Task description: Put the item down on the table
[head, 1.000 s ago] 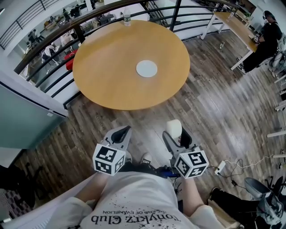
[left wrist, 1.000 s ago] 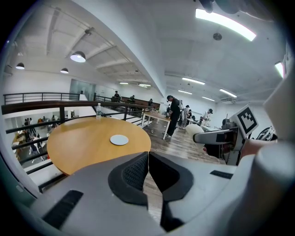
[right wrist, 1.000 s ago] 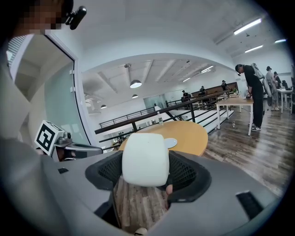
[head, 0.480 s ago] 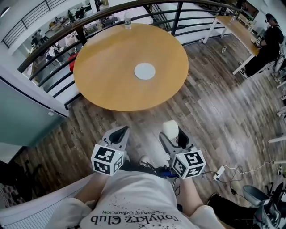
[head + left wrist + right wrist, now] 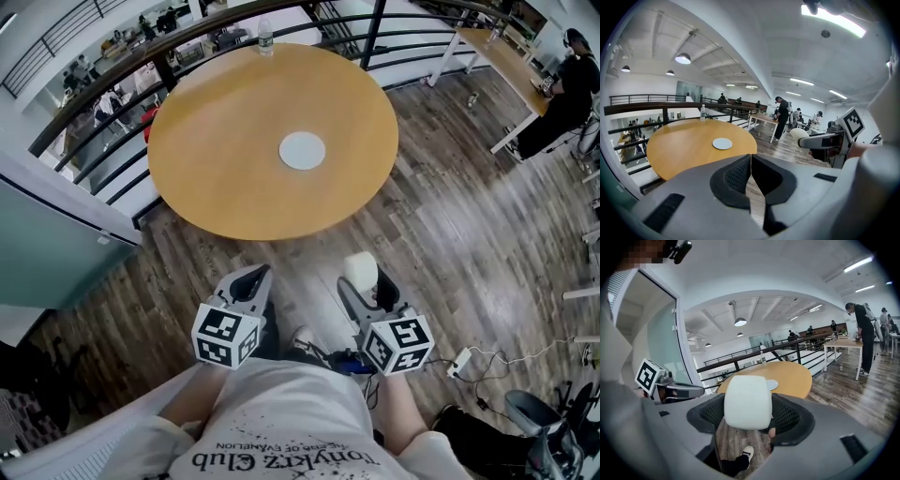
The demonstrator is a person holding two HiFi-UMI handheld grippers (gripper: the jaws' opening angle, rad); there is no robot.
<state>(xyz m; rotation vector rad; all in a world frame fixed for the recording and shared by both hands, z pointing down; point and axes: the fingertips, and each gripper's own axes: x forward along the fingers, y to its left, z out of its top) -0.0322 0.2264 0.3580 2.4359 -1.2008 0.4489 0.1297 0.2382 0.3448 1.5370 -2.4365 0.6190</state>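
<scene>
White and rounded, the item (image 5: pixel 746 401) sits clamped in the jaws of my right gripper (image 5: pixel 366 278), lower centre of the head view, over floorboards (image 5: pixel 441 234) — short of the table (image 5: pixel 216 178). My left gripper (image 5: pixel 751 160) shows its jaws only in its own view: pressed together, empty. Beyond, the table carries a white disc (image 5: pixel 302 150), with a bottle (image 5: pixel 265 39) at its far edge.

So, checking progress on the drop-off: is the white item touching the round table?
Apart. The head view shows the white item clamped in the right claw over the wooden floor, short of the table's near edge.
</scene>
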